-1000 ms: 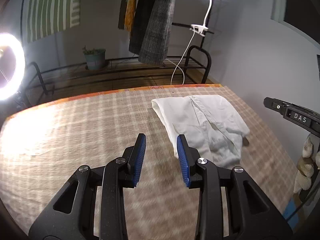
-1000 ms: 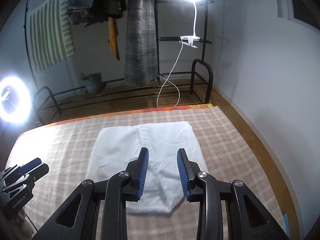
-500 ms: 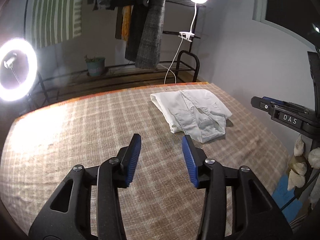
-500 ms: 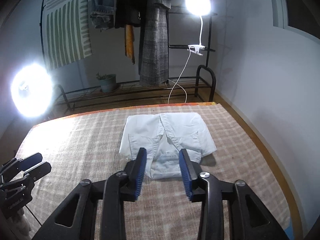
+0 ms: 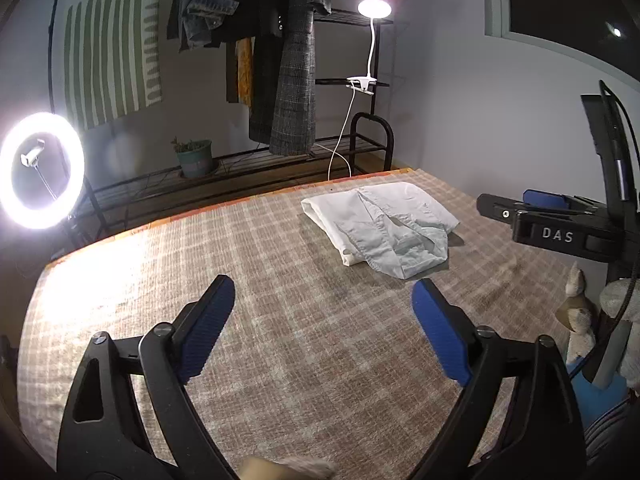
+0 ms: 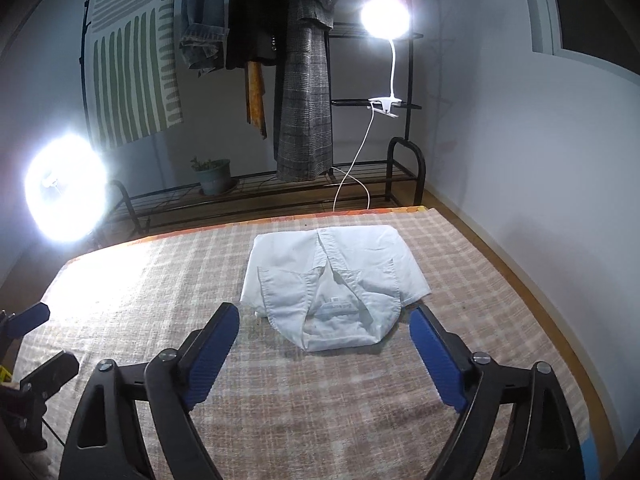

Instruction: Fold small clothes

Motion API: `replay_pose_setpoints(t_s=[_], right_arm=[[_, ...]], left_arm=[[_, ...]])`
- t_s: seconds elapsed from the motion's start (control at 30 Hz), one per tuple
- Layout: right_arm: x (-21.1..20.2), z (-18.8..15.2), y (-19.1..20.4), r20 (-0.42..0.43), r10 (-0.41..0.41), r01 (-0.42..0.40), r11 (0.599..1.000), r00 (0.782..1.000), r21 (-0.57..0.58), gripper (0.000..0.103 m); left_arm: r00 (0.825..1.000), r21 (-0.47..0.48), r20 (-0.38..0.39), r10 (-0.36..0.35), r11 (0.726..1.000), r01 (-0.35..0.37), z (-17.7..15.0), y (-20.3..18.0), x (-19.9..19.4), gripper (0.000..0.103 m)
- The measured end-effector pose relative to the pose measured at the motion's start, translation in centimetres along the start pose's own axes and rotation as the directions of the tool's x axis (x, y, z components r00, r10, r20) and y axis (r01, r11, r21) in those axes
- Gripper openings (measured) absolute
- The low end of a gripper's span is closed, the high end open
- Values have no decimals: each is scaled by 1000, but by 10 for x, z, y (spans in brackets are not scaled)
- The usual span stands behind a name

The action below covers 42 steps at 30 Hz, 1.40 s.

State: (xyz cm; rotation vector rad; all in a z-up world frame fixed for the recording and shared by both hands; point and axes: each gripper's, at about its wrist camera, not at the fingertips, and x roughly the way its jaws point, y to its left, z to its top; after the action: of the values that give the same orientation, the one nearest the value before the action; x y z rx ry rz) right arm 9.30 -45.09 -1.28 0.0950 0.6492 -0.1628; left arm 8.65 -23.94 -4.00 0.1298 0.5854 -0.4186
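Observation:
A small white shirt [image 6: 332,280] lies folded on the checked bed cover [image 6: 320,400], collar towards me. In the left wrist view the same shirt [image 5: 384,228] sits at the far right of the cover. My right gripper [image 6: 324,312] hovers just short of the shirt's near edge, its jaws opening wide, nothing between the blue pads. My left gripper [image 5: 324,284] is over bare cover to the left of the shirt, jaws also opening, holding nothing. The right gripper's side [image 5: 560,220] shows at the right edge of the left wrist view.
A ring light [image 5: 40,172] glares at the left. Behind the bed stand a black rack [image 6: 280,196] with hanging clothes [image 6: 304,80], a potted plant [image 6: 212,176] and a clip lamp [image 6: 384,16]. A grey wall [image 6: 540,200] runs along the right side.
Both grippers pulled back from the shirt, which now lies farther off and folded with its collar showing. Both pairs of jaws went from nearly shut to wide apart.

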Motion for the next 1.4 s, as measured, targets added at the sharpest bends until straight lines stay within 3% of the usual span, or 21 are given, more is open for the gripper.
replay_pose_setpoints(t_s=[0.17,0.57,1.4], right_arm=[[1,2,2,17,4,-4,1000,1000,1,103],[7,2,7,7,23,-23,1000,1000,-14,103],[13,1,7,-12,44,-44,999,999,-12,103]], left_arm=[[1000,8,15,23,1000,-23,2,0,-4,99],[996,18,-17,83,996,-83,-2,5,-2,103],[997,27,-23,78,997,-77,-7,2,-3,103]])
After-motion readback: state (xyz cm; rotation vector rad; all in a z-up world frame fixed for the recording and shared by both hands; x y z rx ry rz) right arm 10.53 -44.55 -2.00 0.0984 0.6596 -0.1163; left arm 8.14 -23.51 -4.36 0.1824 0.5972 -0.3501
